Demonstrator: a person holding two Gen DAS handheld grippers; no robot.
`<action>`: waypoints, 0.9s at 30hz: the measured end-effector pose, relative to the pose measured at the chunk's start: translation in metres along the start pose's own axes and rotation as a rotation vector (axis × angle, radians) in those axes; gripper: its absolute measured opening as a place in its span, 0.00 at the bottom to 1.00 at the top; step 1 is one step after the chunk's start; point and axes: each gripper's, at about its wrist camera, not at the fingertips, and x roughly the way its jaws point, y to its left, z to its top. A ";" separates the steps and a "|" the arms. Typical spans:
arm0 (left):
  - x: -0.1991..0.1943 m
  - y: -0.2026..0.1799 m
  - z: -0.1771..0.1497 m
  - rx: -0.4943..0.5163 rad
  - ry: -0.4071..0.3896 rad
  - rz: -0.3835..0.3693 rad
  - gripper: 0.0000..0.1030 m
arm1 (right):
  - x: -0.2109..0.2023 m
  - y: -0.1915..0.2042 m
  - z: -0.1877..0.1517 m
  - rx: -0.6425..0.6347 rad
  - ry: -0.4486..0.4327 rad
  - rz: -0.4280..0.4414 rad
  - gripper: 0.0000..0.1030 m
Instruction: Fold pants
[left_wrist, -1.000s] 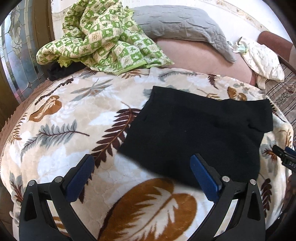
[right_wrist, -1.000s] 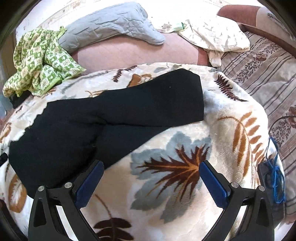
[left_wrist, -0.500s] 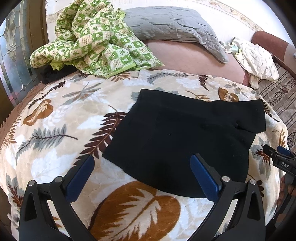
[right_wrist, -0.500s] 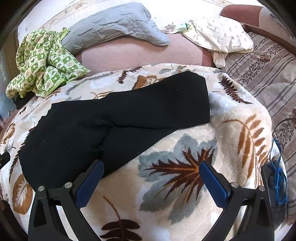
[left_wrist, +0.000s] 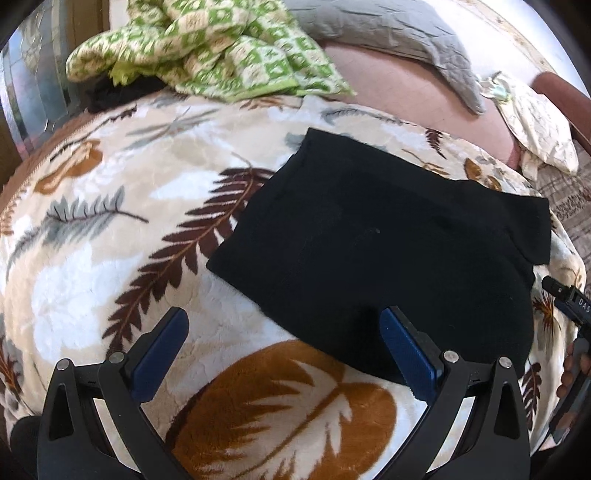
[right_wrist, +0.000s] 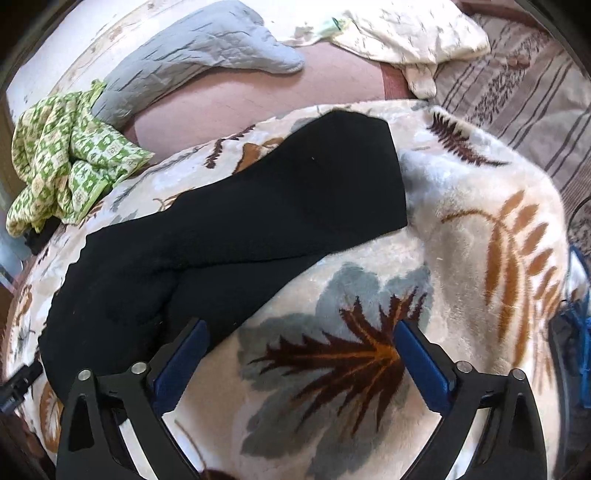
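Both grippers came nearer; pants (right_wrist: 229, 236) lie lengthwise left-to-right.

Black pants (left_wrist: 373, 251) lie flat, legs overlapping; on blanket.

One pair of black fabric pants (left_wrist: 373, 254), one leaf-print plush blanket (left_wrist: 122, 236), one green checked cloth (left_wrist: 218, 51) at upper left — two grey-and-cream quilted pillows (right_wrist: 207, 51) along the top.

Bright daylight, seemingly from the head of the bed. Strong fisheye bowing with dark vignetted corners. Slight motion blur on the leaf-print blanket (left_wrist: 110, 229). Black pants (right_wrist: 236, 236) nearly featureless, folds barely readable.
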 end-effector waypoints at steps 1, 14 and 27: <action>0.003 0.001 0.001 -0.012 0.003 -0.006 1.00 | 0.005 -0.002 0.001 0.010 0.009 0.006 0.92; 0.032 -0.023 0.019 -0.025 0.035 -0.064 0.91 | 0.046 0.009 0.027 0.008 -0.039 0.006 0.49; 0.026 -0.017 0.020 -0.045 0.049 -0.084 0.76 | -0.032 -0.011 0.003 0.068 -0.141 0.073 0.02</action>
